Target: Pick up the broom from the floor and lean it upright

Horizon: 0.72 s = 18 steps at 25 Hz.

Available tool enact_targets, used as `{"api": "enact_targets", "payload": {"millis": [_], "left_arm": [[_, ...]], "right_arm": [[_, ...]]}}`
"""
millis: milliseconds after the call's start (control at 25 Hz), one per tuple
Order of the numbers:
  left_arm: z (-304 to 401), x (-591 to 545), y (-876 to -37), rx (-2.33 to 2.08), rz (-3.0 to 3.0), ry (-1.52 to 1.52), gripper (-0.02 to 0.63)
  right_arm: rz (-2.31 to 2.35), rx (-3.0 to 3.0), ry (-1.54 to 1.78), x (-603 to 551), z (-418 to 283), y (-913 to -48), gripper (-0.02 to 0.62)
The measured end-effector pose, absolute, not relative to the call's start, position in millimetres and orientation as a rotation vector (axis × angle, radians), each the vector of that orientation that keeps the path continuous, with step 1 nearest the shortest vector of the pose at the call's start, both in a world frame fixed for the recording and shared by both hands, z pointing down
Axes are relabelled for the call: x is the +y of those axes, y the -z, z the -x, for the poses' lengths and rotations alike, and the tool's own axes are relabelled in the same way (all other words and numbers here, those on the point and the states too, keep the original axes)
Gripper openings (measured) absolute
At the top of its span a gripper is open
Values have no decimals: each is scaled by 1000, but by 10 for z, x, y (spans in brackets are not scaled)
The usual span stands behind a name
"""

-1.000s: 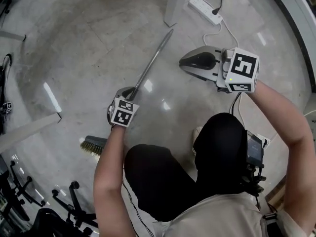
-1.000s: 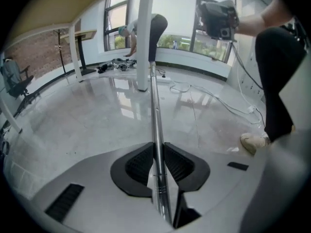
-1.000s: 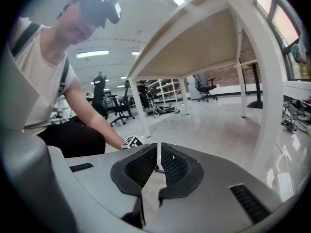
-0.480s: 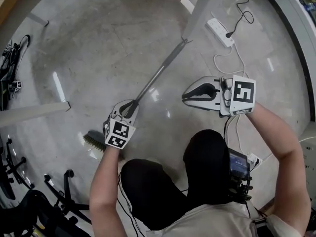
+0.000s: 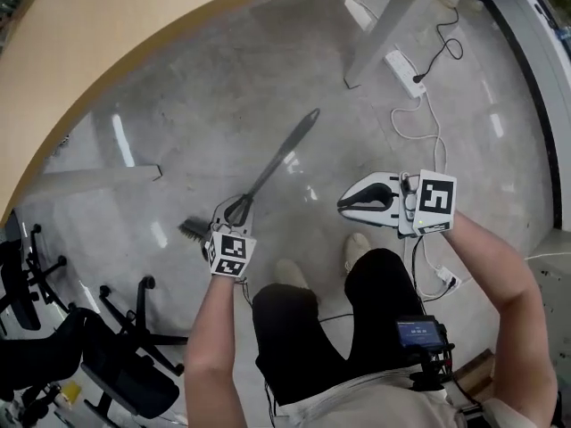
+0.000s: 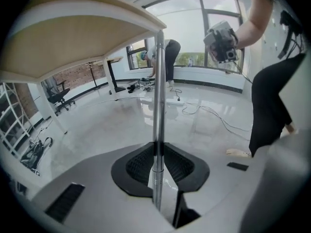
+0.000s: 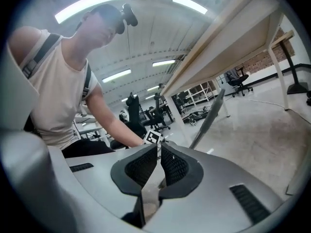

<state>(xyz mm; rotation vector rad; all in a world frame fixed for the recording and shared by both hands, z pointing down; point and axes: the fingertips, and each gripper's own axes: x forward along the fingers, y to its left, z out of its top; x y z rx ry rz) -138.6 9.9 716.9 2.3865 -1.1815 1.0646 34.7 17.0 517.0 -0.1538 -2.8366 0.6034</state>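
Note:
The broom has a shiny metal handle [image 5: 284, 157] and a dark bristle head [image 5: 194, 231]. My left gripper [image 5: 238, 209] holds the handle low down, just above the head, and the handle slants up and away toward the desk. In the left gripper view the pole [image 6: 157, 120] runs straight up between the dark pads, and the left gripper [image 6: 156, 149] has its jaws closing tighter on it. My right gripper [image 5: 343, 205] hangs to the right, apart from the broom, shut with nothing in it. The right gripper view shows the right gripper [image 7: 159, 148] with pads together and the broom handle [image 7: 209, 118] beyond them.
A curved wooden desk top [image 5: 134, 52] overhangs the far side, its white leg [image 5: 393, 25] at top right. A power strip [image 5: 406, 71] and cables lie on the floor nearby. Office chairs [image 5: 116, 346] stand at lower left. My shoes [image 5: 357, 250] are below the grippers.
Both grippers have risen. The broom has come up off the floor with the left gripper, its handle tipping upward. The desk top has come into the head view.

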Motion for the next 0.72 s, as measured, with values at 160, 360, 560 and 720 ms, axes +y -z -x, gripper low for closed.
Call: {"api": "enact_targets", "payload": {"millis": [160, 360, 560, 720], "left_arm": [[1688, 151, -6917, -1340, -2281, -989, 66], [1969, 211, -6690, -1549, -2103, -894, 63], [2136, 264, -6537, -1726, -1938, -786, 61], [2430, 230, -6414, -1853, -1797, -696, 61]], "right_arm": [[193, -2805, -675, 407, -219, -4826, 32], [256, -2736, -740, 676, -87, -4561, 32], [315, -2673, -794, 821, -10, -4461, 32], [348, -2638, -815, 782, 32, -4441, 32]]}}
